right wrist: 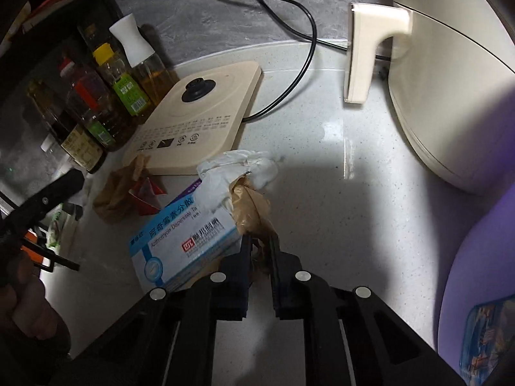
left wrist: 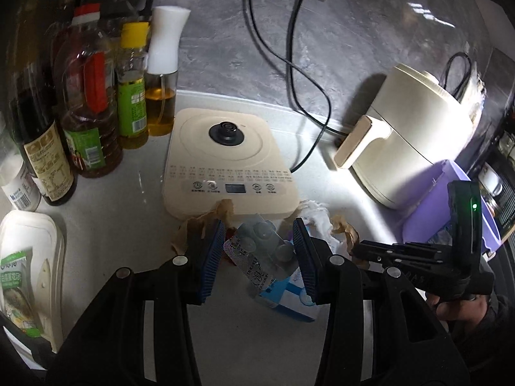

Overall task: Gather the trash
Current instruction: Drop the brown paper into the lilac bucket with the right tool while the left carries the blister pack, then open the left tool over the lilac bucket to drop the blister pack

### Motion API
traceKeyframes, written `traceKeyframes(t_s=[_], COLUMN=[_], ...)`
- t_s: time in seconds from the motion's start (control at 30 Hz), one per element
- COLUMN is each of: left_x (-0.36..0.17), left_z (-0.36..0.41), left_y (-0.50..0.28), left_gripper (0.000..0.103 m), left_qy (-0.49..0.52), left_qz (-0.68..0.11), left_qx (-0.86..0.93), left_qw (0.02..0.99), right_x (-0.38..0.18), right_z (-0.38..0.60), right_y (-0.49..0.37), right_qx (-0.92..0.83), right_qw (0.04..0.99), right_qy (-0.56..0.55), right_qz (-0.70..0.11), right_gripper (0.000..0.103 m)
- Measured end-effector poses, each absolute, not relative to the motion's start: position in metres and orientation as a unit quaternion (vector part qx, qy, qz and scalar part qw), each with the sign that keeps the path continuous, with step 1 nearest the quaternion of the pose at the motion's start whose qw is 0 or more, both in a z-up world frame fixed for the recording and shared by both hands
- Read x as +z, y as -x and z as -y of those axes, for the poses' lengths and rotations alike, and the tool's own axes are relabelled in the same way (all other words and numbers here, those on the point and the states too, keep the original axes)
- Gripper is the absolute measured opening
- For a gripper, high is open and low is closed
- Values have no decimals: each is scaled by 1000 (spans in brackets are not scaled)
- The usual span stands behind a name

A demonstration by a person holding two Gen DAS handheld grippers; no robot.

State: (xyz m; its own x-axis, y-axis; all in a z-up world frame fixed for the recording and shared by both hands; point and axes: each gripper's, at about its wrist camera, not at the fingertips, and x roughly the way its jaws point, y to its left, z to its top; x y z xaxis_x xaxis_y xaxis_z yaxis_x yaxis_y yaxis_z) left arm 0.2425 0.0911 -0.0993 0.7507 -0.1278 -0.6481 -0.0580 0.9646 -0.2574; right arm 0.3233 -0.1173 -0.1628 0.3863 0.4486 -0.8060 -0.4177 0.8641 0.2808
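1. Nearest the left wrist camera, the left tongs (left wrist: 262, 254) stand wide apart with blue pads on either side of a clear blister pack (left wrist: 257, 251) — the pack lies in the gap, and I cannot tell whether either pad touches it.
2. Under the blister pack lies a blue-and-white medicine box (right wrist: 183, 241) flat on the pale tabletop (right wrist: 322, 193).
3. Left of the box sits crumpled brown paper (right wrist: 112, 196) with a small red wrapper (right wrist: 146, 196) beside it, both just in front of the cream kettle base (left wrist: 225, 157).
4. On the box's far end rests a crumpled white tissue (right wrist: 238, 167), touching a second wad of brown paper (right wrist: 254, 206).
5. The right tongs (right wrist: 259, 257) are narrowed on the near edge of that second brown wad, pinching it just beside the box's corner.
6. Along the left edge stand oil and sauce bottles (left wrist: 93, 109), and a white lidded container (left wrist: 29, 263) with a green packet lies nearer.
7. To the right sits a cream air fryer (left wrist: 408, 138) with its handle facing the kettle base; black cords (left wrist: 309, 74) run up the grey wall.
8. Farthest right, a purple bin (right wrist: 476, 257) — its rim fills the corner of the right wrist view.
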Motion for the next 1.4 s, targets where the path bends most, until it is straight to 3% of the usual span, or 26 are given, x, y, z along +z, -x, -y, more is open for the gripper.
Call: traceKeyframes(t_s=[0.67, 1.1, 1.2, 1.27, 1.3, 1.4], left_x=[-45, -35, -28, -23, -22, -21], left_z=[-42, 47, 73, 89, 96, 115], left_y=[-204, -213, -216, -217, -218, -222], left_gripper=[44, 44, 44, 44, 44, 44], left_qy=[136, 137, 133, 132, 131, 136], left_qz=[-306, -302, -298, -294, -291, -290], left_qx=[-23, -50, -60, -68, -71, -76], left_qw=[942, 942, 943, 944, 945, 944], right_x=[-40, 18, 17, 15, 14, 11], right_z=[171, 297, 337, 361, 369, 403], right_y=[-261, -266, -271, -272, -272, -275], right_qx=[306, 254, 214, 199, 189, 173], right_qw=[879, 919, 931, 936, 940, 942], right_qy=[-23, -49, -40, -55, -60, -66], right_qz=[-366, -298, -293, -285, -279, -281], right_gripper=[11, 12, 21, 68, 73, 73])
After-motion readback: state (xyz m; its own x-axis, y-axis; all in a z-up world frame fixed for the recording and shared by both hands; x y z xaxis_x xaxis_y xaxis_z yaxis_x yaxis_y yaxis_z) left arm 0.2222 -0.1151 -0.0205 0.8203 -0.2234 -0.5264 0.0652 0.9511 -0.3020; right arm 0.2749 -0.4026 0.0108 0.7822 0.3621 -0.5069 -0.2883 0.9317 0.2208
